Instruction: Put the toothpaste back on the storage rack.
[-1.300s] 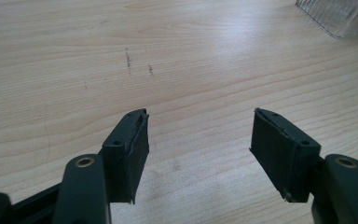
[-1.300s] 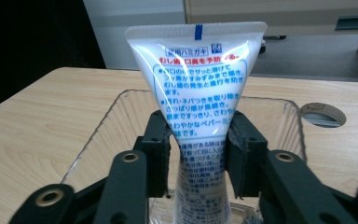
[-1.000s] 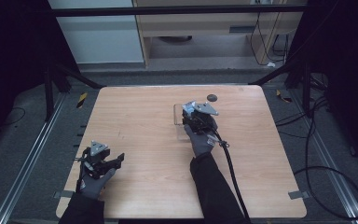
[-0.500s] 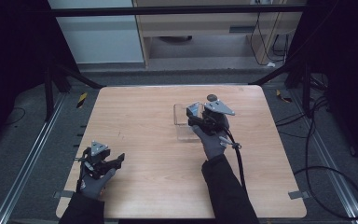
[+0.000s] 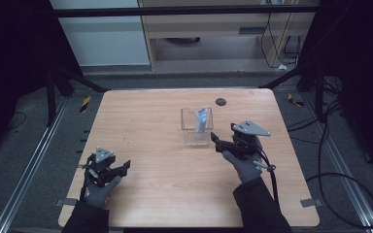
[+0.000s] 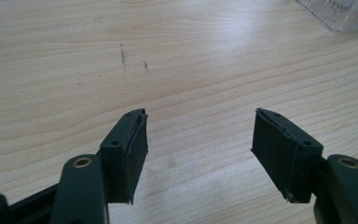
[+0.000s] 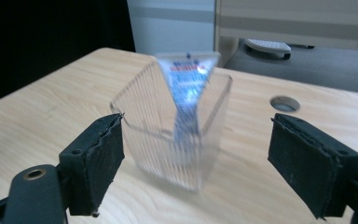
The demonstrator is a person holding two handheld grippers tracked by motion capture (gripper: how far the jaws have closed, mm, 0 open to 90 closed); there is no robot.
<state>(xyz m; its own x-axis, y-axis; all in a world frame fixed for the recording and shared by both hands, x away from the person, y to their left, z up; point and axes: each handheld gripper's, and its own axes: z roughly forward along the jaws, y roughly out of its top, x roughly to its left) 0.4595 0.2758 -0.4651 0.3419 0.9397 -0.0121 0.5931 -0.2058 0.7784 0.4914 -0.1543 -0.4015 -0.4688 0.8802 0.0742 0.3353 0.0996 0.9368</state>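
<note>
Tube [image 7: 186, 88] stands tilted inside a clear ribbed container [image 7: 168, 140] straight ahead of the right gripper [image 5: 219, 141], whose jaws gape empty just beside it. Left gripper [image 5: 120, 167], jaws also apart, rests well off on the tabletop [image 5: 150, 121].

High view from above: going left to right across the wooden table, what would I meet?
Left gripper with open black jaws → clear ribbed plastic box holding a white squeeze tube → right gripper with open black jaws.
</note>
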